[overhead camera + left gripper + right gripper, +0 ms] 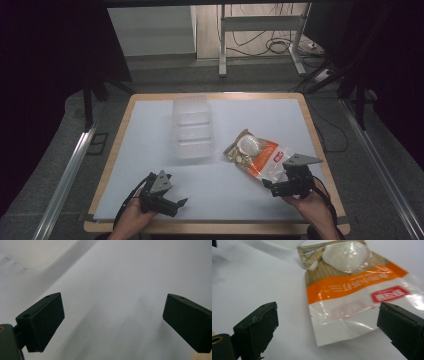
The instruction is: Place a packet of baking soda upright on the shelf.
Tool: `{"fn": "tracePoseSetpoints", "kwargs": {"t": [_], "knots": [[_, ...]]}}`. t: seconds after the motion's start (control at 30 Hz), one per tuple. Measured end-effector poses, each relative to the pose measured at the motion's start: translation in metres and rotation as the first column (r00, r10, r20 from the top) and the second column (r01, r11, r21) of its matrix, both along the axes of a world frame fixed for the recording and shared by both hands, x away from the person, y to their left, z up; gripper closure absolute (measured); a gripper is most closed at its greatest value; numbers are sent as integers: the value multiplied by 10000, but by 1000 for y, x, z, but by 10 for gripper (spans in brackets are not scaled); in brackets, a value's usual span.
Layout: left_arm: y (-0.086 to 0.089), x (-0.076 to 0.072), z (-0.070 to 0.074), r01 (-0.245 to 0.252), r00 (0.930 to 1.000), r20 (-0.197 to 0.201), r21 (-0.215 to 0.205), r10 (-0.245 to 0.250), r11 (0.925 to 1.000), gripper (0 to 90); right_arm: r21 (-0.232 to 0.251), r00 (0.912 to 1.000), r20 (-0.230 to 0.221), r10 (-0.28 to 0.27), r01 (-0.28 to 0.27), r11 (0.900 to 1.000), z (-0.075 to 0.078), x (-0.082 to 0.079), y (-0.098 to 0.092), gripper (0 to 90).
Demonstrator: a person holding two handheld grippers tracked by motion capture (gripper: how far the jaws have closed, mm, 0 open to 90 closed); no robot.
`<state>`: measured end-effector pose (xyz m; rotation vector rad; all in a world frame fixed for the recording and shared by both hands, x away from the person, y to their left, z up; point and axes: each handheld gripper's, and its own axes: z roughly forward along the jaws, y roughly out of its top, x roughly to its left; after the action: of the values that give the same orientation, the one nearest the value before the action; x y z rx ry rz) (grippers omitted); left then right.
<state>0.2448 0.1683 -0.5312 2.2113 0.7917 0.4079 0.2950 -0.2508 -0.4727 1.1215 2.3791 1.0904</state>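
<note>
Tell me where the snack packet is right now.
In the high view the snack packet lies flat on the white table cover, right of the clear plastic container, just ahead of the open right gripper.

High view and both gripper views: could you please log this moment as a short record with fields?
surface: white table with wooden edge
container: clear plastic container, far-centre, empty as far as can be seen
packet: orange-and-white food packet, lying flat, right of the container
left hand-held gripper: open, over bare table, holding nothing
right hand-held gripper: open, at the packet's near end, not gripping it
hands: one on each gripper at the near edge
</note>
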Motion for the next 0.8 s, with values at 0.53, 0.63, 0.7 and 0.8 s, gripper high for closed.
{"fn": "tracePoseSetpoints", "kwargs": {"t": [0.53,0.63,0.7,0.8], "knots": [[0,1,0,15,10000,8,-6,-15,10000,38,-618,9896,-648,1288,-1328,9892,2,11,30,537],[0,1,0,9,10000,13,23,-9,10000,38,-884,9829,-762,1678,-1743,9807,-1,15,40,612],[-1,1,0,14,10000,18,11,-14,10000,38,-967,9780,-903,1881,-1966,9757,-3,17,47,654],[-1,1,-1,18,10000,21,26,-18,10000,38,-1031,9716,-1074,2111,-2220,9696,-5,19,56,712]]}}
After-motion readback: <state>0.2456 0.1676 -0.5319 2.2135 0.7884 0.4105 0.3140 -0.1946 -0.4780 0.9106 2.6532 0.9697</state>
